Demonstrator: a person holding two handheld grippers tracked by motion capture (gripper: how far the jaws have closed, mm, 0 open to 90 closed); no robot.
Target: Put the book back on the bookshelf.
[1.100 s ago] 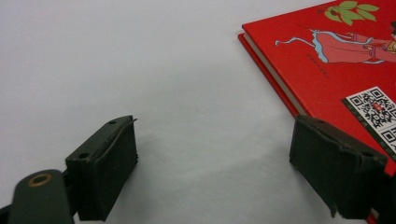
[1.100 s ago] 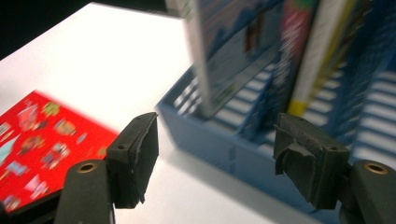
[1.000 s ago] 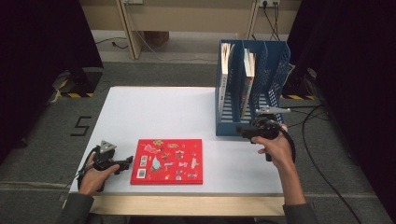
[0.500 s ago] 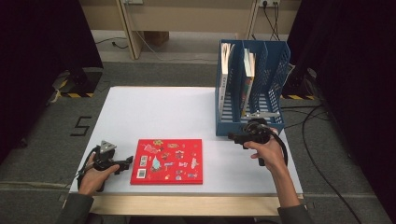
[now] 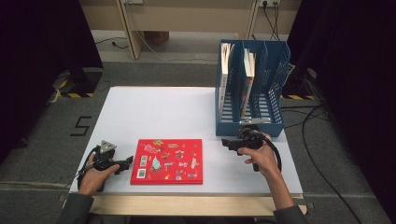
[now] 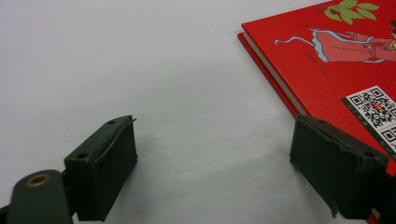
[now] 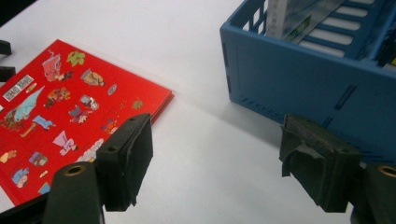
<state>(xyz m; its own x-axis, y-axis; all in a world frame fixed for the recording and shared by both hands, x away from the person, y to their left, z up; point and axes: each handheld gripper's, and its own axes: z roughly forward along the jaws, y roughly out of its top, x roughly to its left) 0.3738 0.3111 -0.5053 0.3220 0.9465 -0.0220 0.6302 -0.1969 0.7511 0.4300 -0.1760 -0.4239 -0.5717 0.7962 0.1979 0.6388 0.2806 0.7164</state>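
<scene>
A red picture book [image 5: 167, 160] lies flat near the table's front edge, its cover printed with small figures and QR codes. My left gripper [image 5: 129, 163] rests on the table just left of the book, open and holding nothing. In the left gripper view its jaws stand wide apart [image 6: 214, 168], one over the book's [image 6: 336, 60] near corner. My right gripper [image 5: 226, 143] is open a short way right of the book and in front of the blue file rack [image 5: 250, 123]. The right gripper view has the gripper [image 7: 217, 163] over bare table between the book [image 7: 60, 112] and the rack [image 7: 299, 79].
The blue slotted rack stands upright at the back right of the white table [image 5: 159, 112] and holds two books [image 5: 227, 70] in its left compartments. A black cable [image 5: 278, 158] loops from the right gripper. Dark curtains flank the table on both sides.
My right gripper has moved left and toward the front, away from the rack's front and closer to the red book. The left gripper and the book stayed put.
</scene>
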